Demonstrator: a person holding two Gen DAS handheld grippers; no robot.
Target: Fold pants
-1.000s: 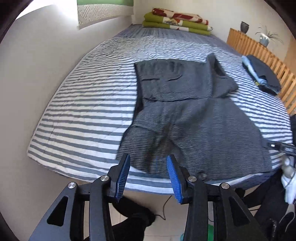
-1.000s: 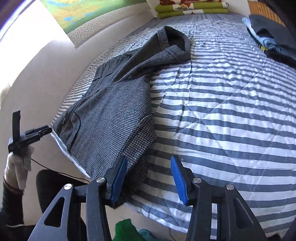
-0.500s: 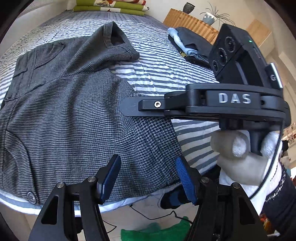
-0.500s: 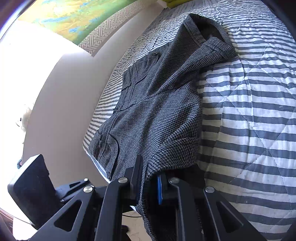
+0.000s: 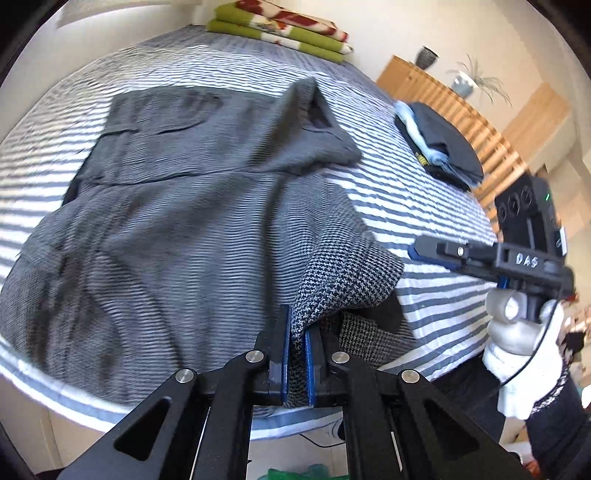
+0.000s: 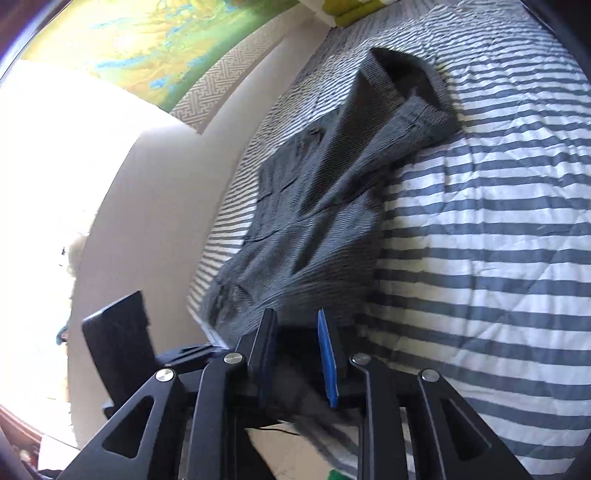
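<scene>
Bunching at one corner, grey checked pants (image 5: 192,229) cover the striped bed (image 5: 399,192).

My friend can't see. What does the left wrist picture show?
The left gripper pinches a lifted corner of grey checked pants spread on a blue-and-white striped bed cover. At right, a white-gloved hand holds the right gripper above the bed.

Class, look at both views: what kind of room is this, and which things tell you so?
Most likely a bedroom: a bed with a striped quilt, folded blankets at its far end, and a stack of folded clothes beside the grey pants.
</scene>
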